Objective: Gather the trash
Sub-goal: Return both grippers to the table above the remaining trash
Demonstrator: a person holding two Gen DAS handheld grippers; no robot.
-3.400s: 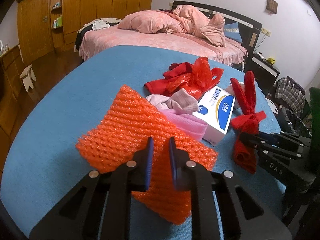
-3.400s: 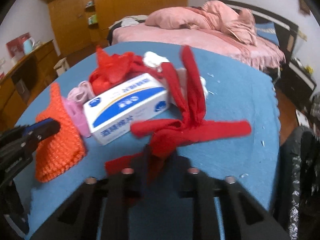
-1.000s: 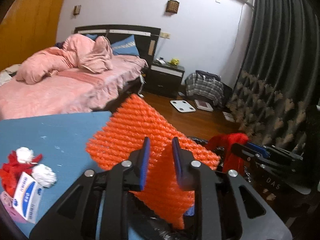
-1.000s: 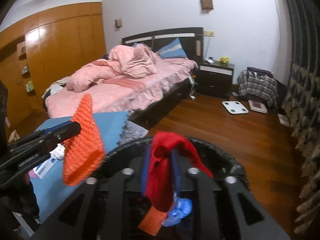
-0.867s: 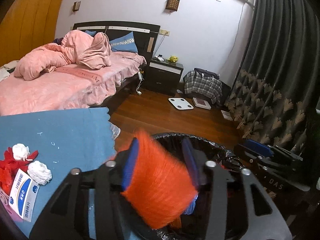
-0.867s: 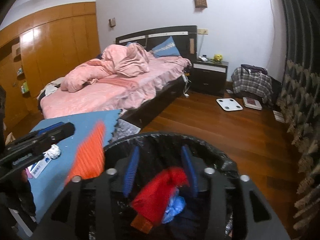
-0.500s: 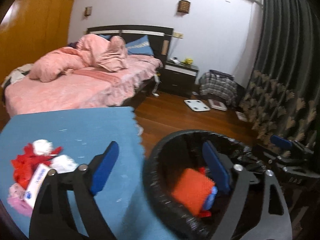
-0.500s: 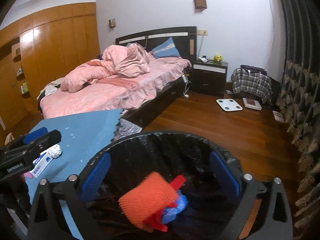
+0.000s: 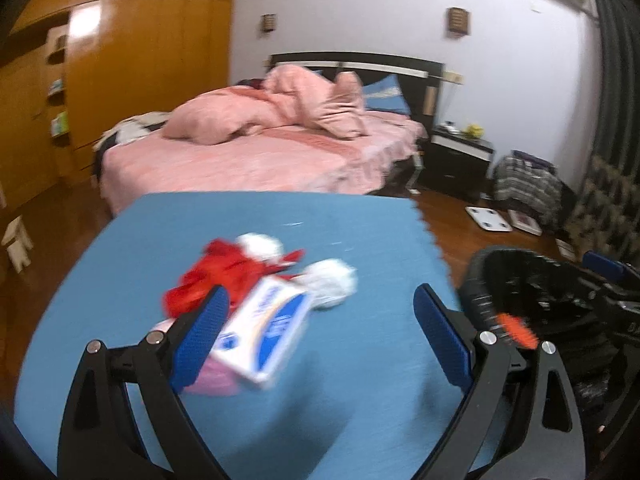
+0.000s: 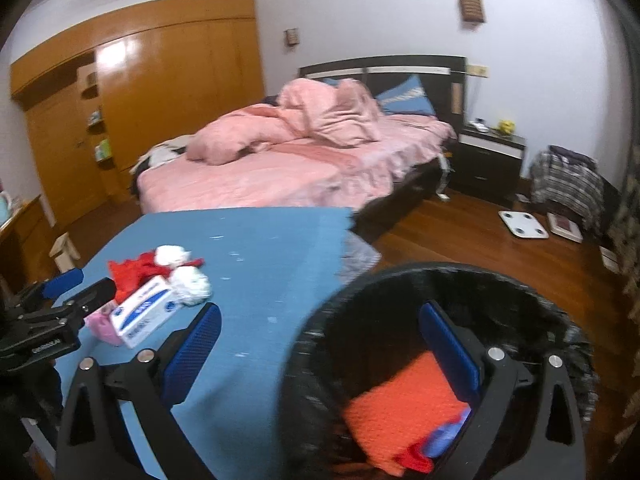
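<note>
My left gripper [image 9: 320,336] is open and empty above the blue table [image 9: 360,232], close to a white and blue box [image 9: 268,332], red scraps [image 9: 216,280], white wads [image 9: 332,280] and a pink item [image 9: 212,380]. My right gripper [image 10: 320,348] is open and empty over the rim of the black-lined trash bin [image 10: 520,292]. The orange foam net [image 10: 400,412] lies inside the bin with a red scrap [image 10: 412,460] and a blue bit. The box [image 10: 144,316] and wads [image 10: 192,280] also show in the right wrist view.
The bin [image 9: 520,276] stands off the table's right edge. A pink bed [image 10: 300,160] lies behind the table, with a dark nightstand [image 10: 488,164], a white scale [image 10: 524,224] on the wooden floor, and wooden wardrobes [image 9: 140,80] at left.
Both grippers opened and dropped the orange net and the red scrap into the bin. Both have since swung left, the left one back over the table toward the remaining pile.
</note>
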